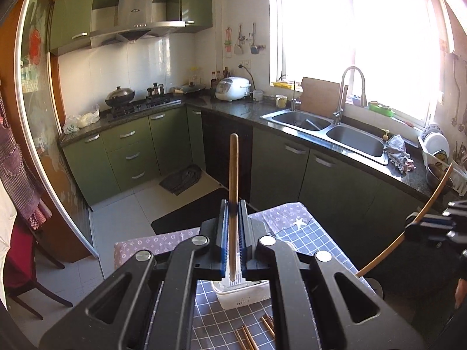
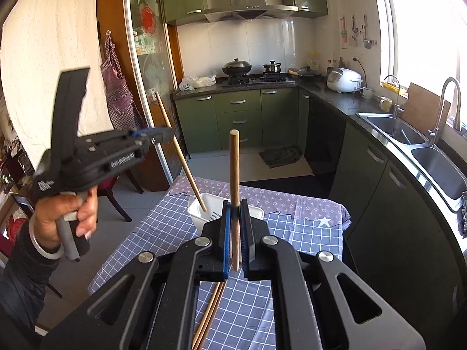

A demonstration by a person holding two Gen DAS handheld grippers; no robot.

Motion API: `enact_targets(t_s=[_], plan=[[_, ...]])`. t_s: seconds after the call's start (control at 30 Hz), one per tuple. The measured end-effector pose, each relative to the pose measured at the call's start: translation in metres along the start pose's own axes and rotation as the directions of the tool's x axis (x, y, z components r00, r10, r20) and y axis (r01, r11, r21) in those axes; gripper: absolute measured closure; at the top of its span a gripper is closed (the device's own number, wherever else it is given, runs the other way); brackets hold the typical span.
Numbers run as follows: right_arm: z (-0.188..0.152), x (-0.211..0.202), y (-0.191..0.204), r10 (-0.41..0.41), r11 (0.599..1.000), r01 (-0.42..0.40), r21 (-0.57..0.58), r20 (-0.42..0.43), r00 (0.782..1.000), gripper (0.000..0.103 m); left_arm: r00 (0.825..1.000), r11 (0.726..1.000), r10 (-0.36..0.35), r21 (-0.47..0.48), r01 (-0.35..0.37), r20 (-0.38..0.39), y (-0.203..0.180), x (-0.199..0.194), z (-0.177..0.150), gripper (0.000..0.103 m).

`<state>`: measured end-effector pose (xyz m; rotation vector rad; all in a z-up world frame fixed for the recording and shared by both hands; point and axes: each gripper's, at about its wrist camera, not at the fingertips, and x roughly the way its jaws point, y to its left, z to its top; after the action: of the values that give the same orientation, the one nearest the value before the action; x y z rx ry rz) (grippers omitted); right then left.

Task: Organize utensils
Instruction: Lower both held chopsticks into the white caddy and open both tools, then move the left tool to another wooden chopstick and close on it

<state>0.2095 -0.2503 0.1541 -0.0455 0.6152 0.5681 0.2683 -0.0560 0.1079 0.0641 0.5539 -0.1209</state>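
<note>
Clamping one wooden chopstick (image 1: 233,175) in our left gripper (image 1: 233,208) and another chopstick (image 2: 234,175) in our right gripper (image 2: 234,207), jaws fully closed on both, we hold them above the white utensil basket (image 2: 201,204), loose chopsticks (image 2: 208,315) lying nearer us than it on the checked tablecloth (image 2: 292,239).

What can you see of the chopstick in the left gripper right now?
The chopstick is one plain round wooden stick, light brown and apparently undamaged. The left gripper is shut on it partway along its length, blue pads against both sides. From the right wrist view it slants, upper end high, lower tip down in the white basket on the checked tablecloth. Whether the tip touches the basket cannot be told.
</note>
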Motion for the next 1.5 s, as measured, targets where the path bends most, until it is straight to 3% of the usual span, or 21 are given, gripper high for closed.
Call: enact_targets(t_s=[0.17, 0.23, 0.43, 0.57, 0.63, 0.87, 1.1, 1.27, 1.37, 1.5], plan=[[0.025, 0.003, -0.005, -0.003, 0.999, 0.002, 0.033, 0.050, 0.999, 0.096, 0.995, 0.999, -0.022, -0.028, 0.019, -0.098, 0.006, 0.037, -0.025, 0.096], [0.037, 0.011, -0.007, -0.004, 0.999, 0.001, 0.049, 0.061, 0.998, 0.096, 0.993, 1.000, -0.015, -0.024, 0.012, -0.117, 0.006, 0.045, -0.034, 0.087], [0.062, 0.048, -0.015, -0.030, 0.996, 0.024, 0.083, 0.068, 0.997, 0.096, 0.995, 1.000, -0.001, -0.014, 0.000, -0.097, 0.005, 0.035, -0.049, 0.084], [0.056, 0.084, -0.021, -0.034, 0.995, 0.032, 0.094, 0.017, 0.999, 0.096, 0.997, 1.000, -0.012, -0.006, 0.011, -0.075, 0.008, 0.010, -0.058, 0.083], [0.048, 0.102, -0.023, -0.037, 0.995, 0.038, 0.094, -0.011, 0.999, 0.096, 0.997, 1.000, -0.019, -0.007, 0.018, -0.079, 0.009, -0.001, -0.065, 0.078], [0.019, 0.146, -0.022, -0.028, 0.997, 0.036, 0.066, -0.111, 0.993, 0.096, 0.986, 0.999, -0.053, -0.012, 0.052, -0.158, 0.006, -0.017, -0.095, 0.076], [0.007, 0.105, -0.012, -0.004, 0.998, 0.008, 0.055, -0.058, 0.998, 0.089, 0.964, 0.997, -0.076, -0.043, 0.067, -0.256, 0.004, -0.011, -0.120, 0.076], [-0.023, 0.050, -0.006, -0.011, 1.000, 0.012, 0.017, -0.042, 0.999, 0.088, 0.929, 0.995, -0.087, -0.073, 0.065, -0.361, 0.003, 0.007, -0.148, 0.076], [-0.052, 0.032, -0.009, -0.028, 1.000, 0.028, -0.005, -0.080, 0.996, 0.079, 0.891, 0.994, -0.096, -0.094, 0.060, -0.444, 0.001, 0.025, -0.169, 0.076], [-0.101, 0.035, -0.022, -0.035, 0.999, 0.035, -0.003, -0.202, 0.979, 0.079, 0.837, 0.992, -0.105, -0.118, 0.049, -0.537, -0.004, 0.046, -0.197, 0.076]])
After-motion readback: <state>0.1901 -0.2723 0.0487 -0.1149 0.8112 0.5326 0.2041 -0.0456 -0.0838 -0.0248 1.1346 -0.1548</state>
